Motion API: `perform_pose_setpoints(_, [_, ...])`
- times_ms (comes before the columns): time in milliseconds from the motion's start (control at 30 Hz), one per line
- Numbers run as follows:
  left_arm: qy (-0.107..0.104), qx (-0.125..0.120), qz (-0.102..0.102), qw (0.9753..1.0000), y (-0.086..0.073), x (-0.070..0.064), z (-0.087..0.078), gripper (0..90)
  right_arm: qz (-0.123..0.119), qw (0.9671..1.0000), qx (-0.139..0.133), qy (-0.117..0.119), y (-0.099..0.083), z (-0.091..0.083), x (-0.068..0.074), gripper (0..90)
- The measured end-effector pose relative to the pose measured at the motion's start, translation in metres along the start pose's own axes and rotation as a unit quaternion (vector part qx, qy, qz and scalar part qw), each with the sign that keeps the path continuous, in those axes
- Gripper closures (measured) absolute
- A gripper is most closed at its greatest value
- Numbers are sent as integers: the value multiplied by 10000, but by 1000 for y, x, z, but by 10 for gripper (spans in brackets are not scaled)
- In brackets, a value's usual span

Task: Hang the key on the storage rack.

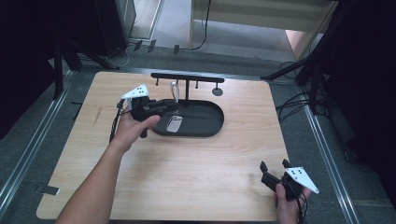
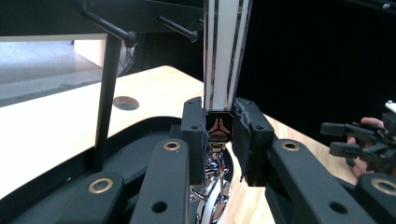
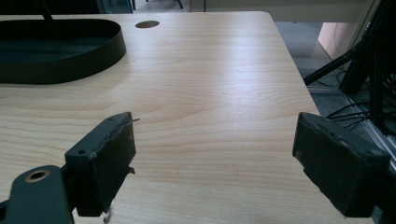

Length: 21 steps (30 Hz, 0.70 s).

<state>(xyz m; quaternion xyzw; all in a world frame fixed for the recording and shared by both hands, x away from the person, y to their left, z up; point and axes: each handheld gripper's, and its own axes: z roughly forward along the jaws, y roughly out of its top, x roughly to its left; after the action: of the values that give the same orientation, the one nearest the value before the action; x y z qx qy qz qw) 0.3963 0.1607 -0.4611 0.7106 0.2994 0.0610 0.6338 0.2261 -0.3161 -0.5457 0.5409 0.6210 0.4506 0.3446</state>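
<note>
The left claw [image 2: 219,135] is clamped on the black clasp of a white strap [image 2: 224,51] hanging from the black rack [image 1: 187,78], above the dark tray [image 1: 205,119]. The right claw [image 3: 215,163] has its jaws wide apart, low over the table [image 3: 210,70] near its front right corner.

A light wooden table [image 1: 187,163] with rounded corners carried the scene, its grain running across its width. Toward the far middle of it sat a black oval tray [image 1: 205,122], shallow-walled, with a thin black post [image 1: 187,90] rising from its back edge to a crossbar with short pegs. Just beyond the tray's right end, a round dark hole [image 1: 217,91] was set into the tabletop. The near half of the wood lay bare
</note>
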Motion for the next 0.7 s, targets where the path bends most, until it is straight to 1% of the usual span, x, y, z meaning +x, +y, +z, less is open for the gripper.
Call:
perform_pose_setpoints(67, [-69, 66, -46, 9999, 1, 3, 3, 753, 3, 10000, 9, 2, 0, 0, 0, 130])
perform_pose_setpoints(167, [-56, 105, -33, 9999, 0, 7, 8, 753, -9, 10000, -6, -4, 0, 0, 0, 130])
perform_pose_setpoints(233, [-4, 45, -113, 9999, -2, 11, 10, 753, 1, 10000, -6, -5, 0, 0, 0, 130])
perform_pose_setpoints(300, [6, 15, -153, 9999, -3, 15, 11, 753, 2, 10000, 1, 2, 0, 0, 0, 131])
perform_pose_setpoints(333, [4, 50, -170, 9998, -3, 16, 13, 753, 1, 10000, 2, 5, 0, 0, 0, 131])
perform_pose_setpoints(400, [20, 91, -131, 9999, -2, 17, 14, 753, 1, 10000, 6, 6, 0, 0, 0, 130])
perform_pose_setpoints(433, [14, 90, -169, 9998, -2, 17, 16, 753, 1, 10000, 6, 6, 0, 0, 0, 130])
perform_pose_setpoints(467, [83, 100, -325, 9994, 1, 19, 17, 753, 4, 10000, 6, 6, 0, 0, 0, 131])
perform_pose_setpoints(500, [83, 100, -325, 9994, 1, 19, 17, 752, 3, 10000, 7, 5, 0, 0, 0, 131])
perform_pose_setpoints(533, [106, -123, -480, 9987, 2, 22, 16, 752, 5, 10000, 15, 9, 0, 0, 0, 130])
perform_pose_setpoints(567, [121, -140, -507, 9985, 1, 23, 16, 753, 2, 10000, 14, 12, 0, 0, 0, 130])
perform_pose_setpoints(633, [120, -110, -518, 9985, 1, 23, 17, 753, 7, 10000, 17, 13, 0, 0, 0, 130])
perform_pose_setpoints(667, [120, 34, -469, 9988, -2, 24, 19, 753, 4, 10000, 14, 12, 0, 0, 0, 131])
perform_pose_setpoints(700, [120, 34, -469, 9988, -2, 24, 19, 752, 7, 10000, 14, 10, 0, 0, 0, 131])
